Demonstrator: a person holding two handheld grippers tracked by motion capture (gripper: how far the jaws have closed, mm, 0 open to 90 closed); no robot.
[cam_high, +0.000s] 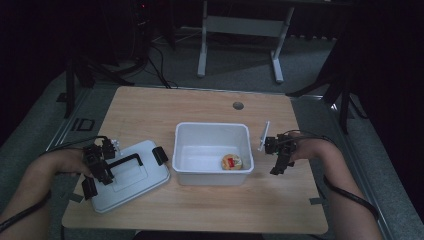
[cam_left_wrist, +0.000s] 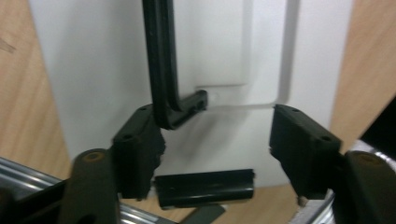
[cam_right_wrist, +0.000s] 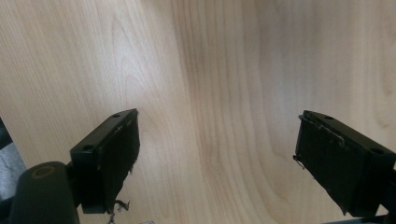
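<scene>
A white lid (cam_high: 131, 175) with a black carry handle (cam_high: 125, 161) and black end clips lies flat on the wooden table, left of an open white bin (cam_high: 212, 131). In the bin sits a small round cup (cam_high: 231, 162) with a red and yellow top. My left gripper (cam_high: 100, 172) hovers over the lid's near left end. In the left gripper view its jaws (cam_left_wrist: 217, 140) stand apart, with the bent corner of the handle (cam_left_wrist: 161, 70) just beside the left jaw and not pinched. My right gripper (cam_high: 277, 167) is open over bare wood (cam_right_wrist: 217, 158), right of the bin.
A black clip (cam_left_wrist: 204, 187) sits on the lid's edge below the left jaws. A thin white strip (cam_high: 263, 135) leans just right of the bin. A round grommet hole (cam_high: 238, 105) is at the table's far side. Desk legs stand on the floor behind.
</scene>
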